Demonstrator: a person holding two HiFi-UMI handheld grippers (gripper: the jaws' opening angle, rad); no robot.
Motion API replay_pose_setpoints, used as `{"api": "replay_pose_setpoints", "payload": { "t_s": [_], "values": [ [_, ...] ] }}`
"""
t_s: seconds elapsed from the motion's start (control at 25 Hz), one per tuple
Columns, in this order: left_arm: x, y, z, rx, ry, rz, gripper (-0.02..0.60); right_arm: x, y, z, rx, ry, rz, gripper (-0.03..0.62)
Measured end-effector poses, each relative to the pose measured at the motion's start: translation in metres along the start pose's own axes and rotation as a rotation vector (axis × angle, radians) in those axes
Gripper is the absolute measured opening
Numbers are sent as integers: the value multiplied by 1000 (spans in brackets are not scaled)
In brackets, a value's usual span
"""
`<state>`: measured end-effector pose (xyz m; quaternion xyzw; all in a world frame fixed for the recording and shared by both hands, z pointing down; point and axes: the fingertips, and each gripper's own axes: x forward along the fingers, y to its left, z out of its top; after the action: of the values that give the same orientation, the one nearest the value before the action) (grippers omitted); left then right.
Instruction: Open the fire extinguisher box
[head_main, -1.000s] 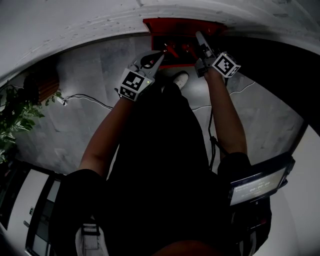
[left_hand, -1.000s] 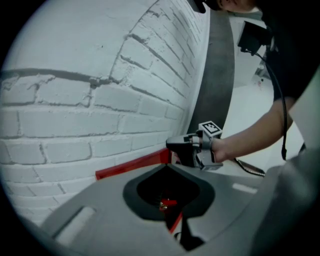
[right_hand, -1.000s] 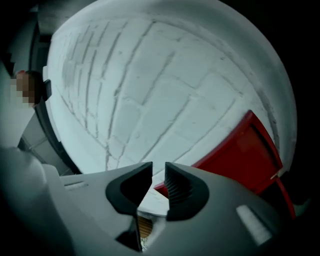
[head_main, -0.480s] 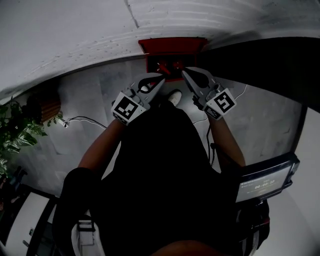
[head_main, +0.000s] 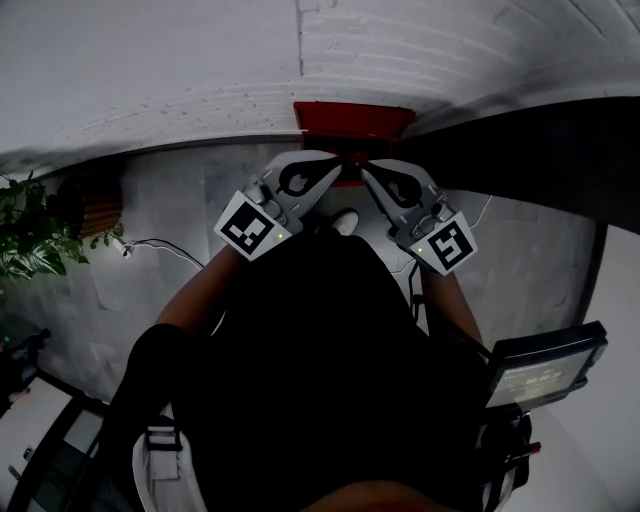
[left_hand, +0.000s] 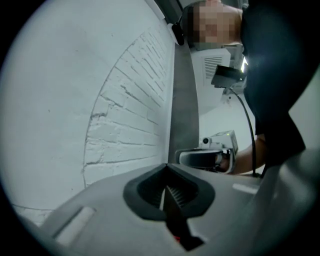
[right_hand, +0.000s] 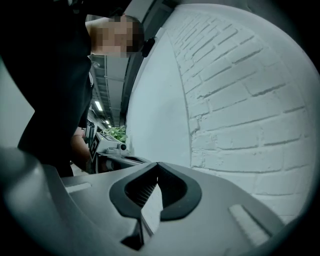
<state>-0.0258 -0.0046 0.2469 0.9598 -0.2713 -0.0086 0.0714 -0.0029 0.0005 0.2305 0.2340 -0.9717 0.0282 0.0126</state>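
The left hand-held gripper (head_main: 334, 165) hangs just below and left of the red fire extinguisher box (head_main: 352, 119). Its jaws are pressed together with nothing between them. The right hand-held gripper (head_main: 366, 169) hangs just below and right of the box, jaws likewise closed and empty. Both tips point at the box and hide part of its front. The box stands against the white brick wall (head_main: 400, 50) behind it.
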Motion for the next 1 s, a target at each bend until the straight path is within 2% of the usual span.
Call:
{"api": "replay_pose_setpoints", "payload": {
  "t_s": [0.24, 0.48, 0.6, 1.0],
  "values": [
    [-5, -2, 12, 18, -26, 17, 3, 5, 0, 9, -34, -5, 14, 9],
    [-8, -3, 18, 30, -40, 32, 3, 6, 2, 12, -1, -34, 24, 9],
    [-8, -3, 21, 31, -47, 32, 3, 6, 3, 15, -18, -40, 24, 9],
    [-11, -6, 22, 47, -39, 30, 3, 5, 6, 11, -27, -27, 32, 9]
  ]
}}
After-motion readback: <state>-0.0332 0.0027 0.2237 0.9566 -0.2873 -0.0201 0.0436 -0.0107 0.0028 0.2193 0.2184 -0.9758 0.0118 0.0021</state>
